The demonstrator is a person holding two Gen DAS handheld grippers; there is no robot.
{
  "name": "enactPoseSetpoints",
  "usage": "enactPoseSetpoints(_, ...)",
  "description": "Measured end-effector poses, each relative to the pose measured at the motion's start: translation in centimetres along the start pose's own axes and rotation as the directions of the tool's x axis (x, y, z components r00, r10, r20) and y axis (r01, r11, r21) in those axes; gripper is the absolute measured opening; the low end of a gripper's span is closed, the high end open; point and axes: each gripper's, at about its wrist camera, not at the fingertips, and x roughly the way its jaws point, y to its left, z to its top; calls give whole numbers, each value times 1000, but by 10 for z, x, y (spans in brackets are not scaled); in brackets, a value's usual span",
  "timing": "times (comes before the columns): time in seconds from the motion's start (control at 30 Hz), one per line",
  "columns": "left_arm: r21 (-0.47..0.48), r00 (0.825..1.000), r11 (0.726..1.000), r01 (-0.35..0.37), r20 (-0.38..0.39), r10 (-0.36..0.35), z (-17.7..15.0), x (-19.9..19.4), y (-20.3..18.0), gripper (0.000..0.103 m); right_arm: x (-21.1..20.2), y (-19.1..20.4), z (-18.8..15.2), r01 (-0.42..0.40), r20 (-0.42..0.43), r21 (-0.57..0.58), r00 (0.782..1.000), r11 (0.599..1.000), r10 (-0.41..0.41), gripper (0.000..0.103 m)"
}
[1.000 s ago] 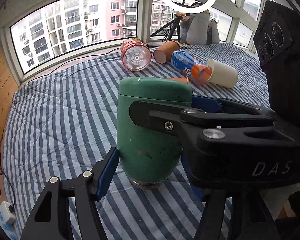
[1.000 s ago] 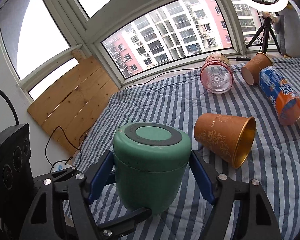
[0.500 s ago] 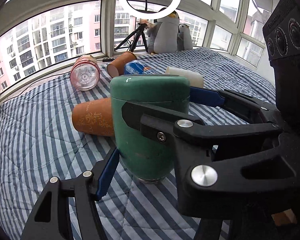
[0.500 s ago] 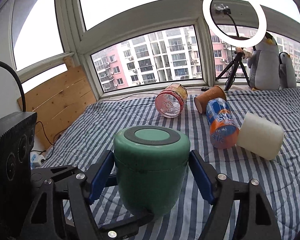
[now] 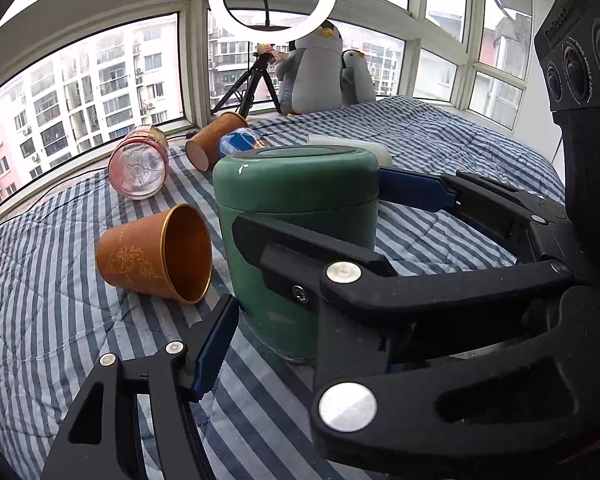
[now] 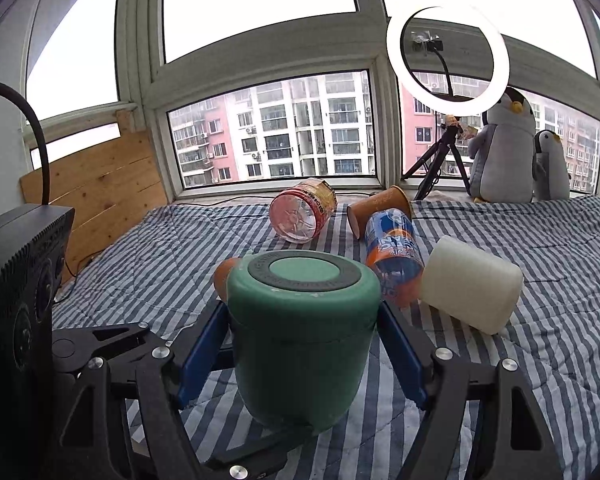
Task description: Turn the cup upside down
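Observation:
A green cup (image 6: 300, 336) stands on the striped blanket with its flat base up and its mouth down; it also shows in the left wrist view (image 5: 296, 240). My right gripper (image 6: 302, 356) has its blue pads against both sides of the cup and is shut on it. My left gripper (image 5: 300, 344) is open; only its left blue pad (image 5: 216, 350) shows, beside the cup's bottom and apart from it. The right gripper's black frame crosses the left wrist view and hides the left gripper's other finger.
Lying on the blanket (image 6: 560, 320): a brown paper cup (image 5: 156, 254) left of the green cup, a white cup (image 6: 470, 290), a blue-orange cup (image 6: 394, 252), a pink plastic cup (image 6: 300, 216), another brown cup (image 6: 376, 206). Ring light tripod (image 6: 436, 160) and plush penguins (image 6: 504, 148) stand by the windows.
Both views have swung rightward around the green cup, which stays base up on the blanket. The right gripper stays closed on it; the left stays open.

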Motion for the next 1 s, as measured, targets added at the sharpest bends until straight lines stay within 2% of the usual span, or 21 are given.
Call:
enactPoseSetpoints(0.47, 8, 1000, 1000, -12, 6, 12, -4, -2, 0, 70, -2, 6, -3, 5, 17, -56, 1000, 998, -5, 75)
enactPoseSetpoints(0.57, 15, 1000, 1000, -23, 7, 23, -7, -6, -1, 79, -10, 9, -2, 22, 61, -78, 998, 997, -18, 84)
enactPoseSetpoints(0.63, 26, 999, 999, -35, 1, 35, -9, -8, -3, 80, -17, 8, -1, 22, 83, -73, 996, 997, -16, 88)
enactPoseSetpoints(0.73, 26, 999, 999, -36, -6, 36, -14, -13, -3, 81, -26, 5, 0, 17, 97, -67, 995, 998, -11, 90)
enactPoseSetpoints(0.8, 19, 1000, 999, -28, -3, 28, -15, -14, -1, 87, -29, 3, 1, -4, 109, -70, 994, 998, 12, 97)
enactPoseSetpoints(0.87, -14, 1000, 1000, -26, -15, 26, -12, -10, 4, 87, -14, 3, 6, -15, 62, -66, 998, 998, 19, 96)
enactPoseSetpoints(0.93, -21, 999, 999, -30, -30, 30, -9, -9, 6, 86, 0, -1, 13, 17, 33, -54, 999, 998, -15, 79)
enactPoseSetpoints(1.0, -16, 999, 1000, -24, -38, 23, 0, -13, 10, 86, 3, -22, 18, -23, -3, 34, 1000, 999, 23, 79)
